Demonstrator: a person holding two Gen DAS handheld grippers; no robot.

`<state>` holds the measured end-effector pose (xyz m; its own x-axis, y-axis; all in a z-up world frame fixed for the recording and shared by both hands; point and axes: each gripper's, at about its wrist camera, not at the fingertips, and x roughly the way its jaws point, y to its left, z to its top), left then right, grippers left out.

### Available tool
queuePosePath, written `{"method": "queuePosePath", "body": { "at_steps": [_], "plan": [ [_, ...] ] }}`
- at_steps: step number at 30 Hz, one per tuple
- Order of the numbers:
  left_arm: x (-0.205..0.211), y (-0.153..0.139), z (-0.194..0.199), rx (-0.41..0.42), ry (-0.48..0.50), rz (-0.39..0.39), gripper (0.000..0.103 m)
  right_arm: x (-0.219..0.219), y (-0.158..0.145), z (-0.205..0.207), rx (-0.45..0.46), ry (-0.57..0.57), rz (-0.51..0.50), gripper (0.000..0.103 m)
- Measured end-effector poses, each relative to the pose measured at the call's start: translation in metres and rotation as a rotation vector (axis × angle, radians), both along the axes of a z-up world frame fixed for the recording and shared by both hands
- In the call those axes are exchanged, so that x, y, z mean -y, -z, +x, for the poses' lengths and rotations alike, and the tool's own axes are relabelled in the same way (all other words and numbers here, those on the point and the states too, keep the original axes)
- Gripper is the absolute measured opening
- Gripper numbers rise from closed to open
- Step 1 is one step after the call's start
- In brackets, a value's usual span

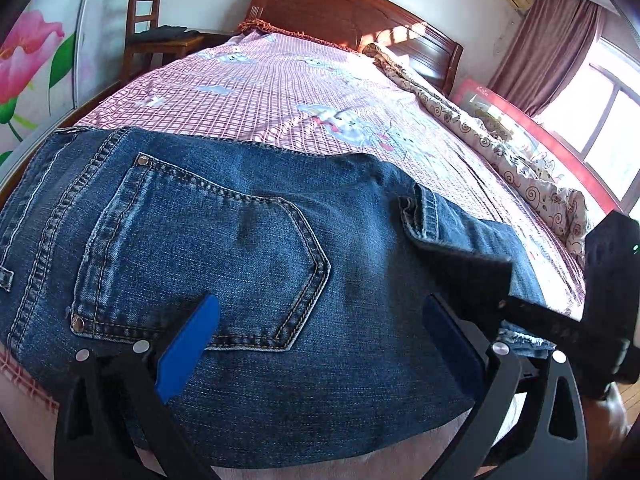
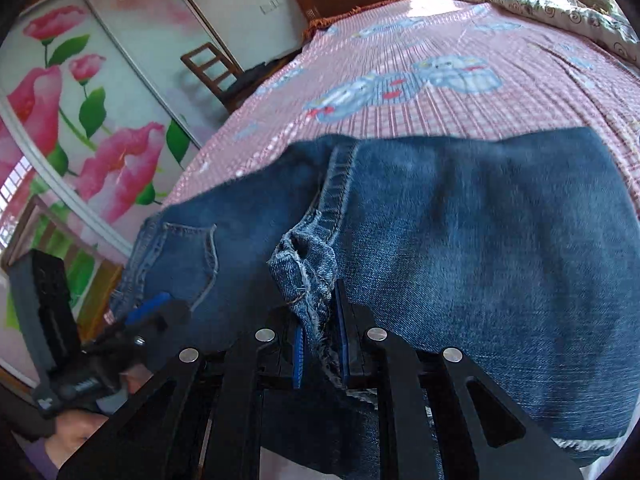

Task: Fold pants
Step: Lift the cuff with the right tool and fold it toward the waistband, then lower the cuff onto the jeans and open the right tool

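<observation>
The bed [image 1: 280,92] with pink checked sheet carries the jeans [image 1: 240,240], spread across its near end toward 6 o'clock. Your left claw [image 1: 320,332] hovers spread over the back pocket [image 1: 208,256], pinching nothing. Your right claw [image 2: 320,336] is pressed together on a frayed hem [image 2: 306,272].
</observation>
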<state>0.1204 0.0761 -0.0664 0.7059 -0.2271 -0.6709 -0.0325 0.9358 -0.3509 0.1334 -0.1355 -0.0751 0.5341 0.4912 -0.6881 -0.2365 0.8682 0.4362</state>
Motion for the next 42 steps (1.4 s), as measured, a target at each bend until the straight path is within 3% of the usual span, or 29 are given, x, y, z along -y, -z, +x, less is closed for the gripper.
{"method": "queuePosePath", "body": {
  "at_steps": [3,8,11,13,15,23,24,25,26,27,30,32,34,37,42],
  "plan": [
    [-0.005,0.001,0.000,0.008,0.016,-0.031,0.101,0.000,-0.005,-0.004,0.017,0.003,0.003,0.012],
    [-0.007,0.002,0.000,0.019,0.017,-0.049,0.101,-0.016,-0.041,-0.015,0.130,-0.042,-0.044,0.012],
    [-0.007,0.003,-0.001,0.019,0.013,-0.046,0.101,-0.038,-0.023,-0.018,0.111,-0.109,-0.134,0.012],
    [-0.008,0.003,0.000,0.015,0.014,-0.044,0.101,-0.042,0.002,-0.019,0.060,-0.137,-0.141,0.013],
    [-0.009,0.003,-0.001,0.016,0.018,-0.045,0.101,-0.036,0.001,-0.021,0.076,-0.130,-0.105,0.013],
    [-0.008,0.004,-0.002,0.021,0.021,-0.036,0.101,-0.043,0.001,-0.024,0.098,-0.127,-0.161,0.013],
    [-0.007,0.004,-0.002,0.020,0.021,-0.032,0.101,-0.046,0.000,-0.025,0.105,-0.133,-0.178,0.015],
    [-0.007,0.004,-0.002,0.019,0.021,-0.030,0.101,-0.048,-0.003,-0.027,0.095,-0.150,-0.183,0.031],
    [-0.007,0.004,-0.001,0.019,0.022,-0.029,0.101,-0.050,-0.007,-0.029,0.071,-0.175,-0.149,0.059],
    [-0.007,0.004,-0.001,0.019,0.024,-0.031,0.101,-0.050,-0.013,-0.033,0.050,-0.203,-0.094,0.064],
    [-0.013,0.005,-0.002,0.026,0.022,-0.070,0.101,-0.042,-0.028,-0.049,0.054,-0.256,0.020,0.062],
    [-0.017,0.006,-0.002,0.030,0.011,-0.105,0.101,-0.021,-0.031,-0.045,0.034,-0.176,0.114,0.062],
    [-0.015,0.006,-0.002,0.028,0.014,-0.087,0.101,0.002,-0.031,-0.034,0.031,-0.064,0.164,0.060],
    [-0.009,0.006,-0.001,0.019,0.018,-0.043,0.101,0.006,-0.033,-0.018,0.058,0.008,0.074,0.051],
    [-0.007,0.005,0.000,0.005,0.020,-0.024,0.101,-0.028,-0.027,-0.002,0.094,-0.021,-0.086,0.050]
  ]
}}
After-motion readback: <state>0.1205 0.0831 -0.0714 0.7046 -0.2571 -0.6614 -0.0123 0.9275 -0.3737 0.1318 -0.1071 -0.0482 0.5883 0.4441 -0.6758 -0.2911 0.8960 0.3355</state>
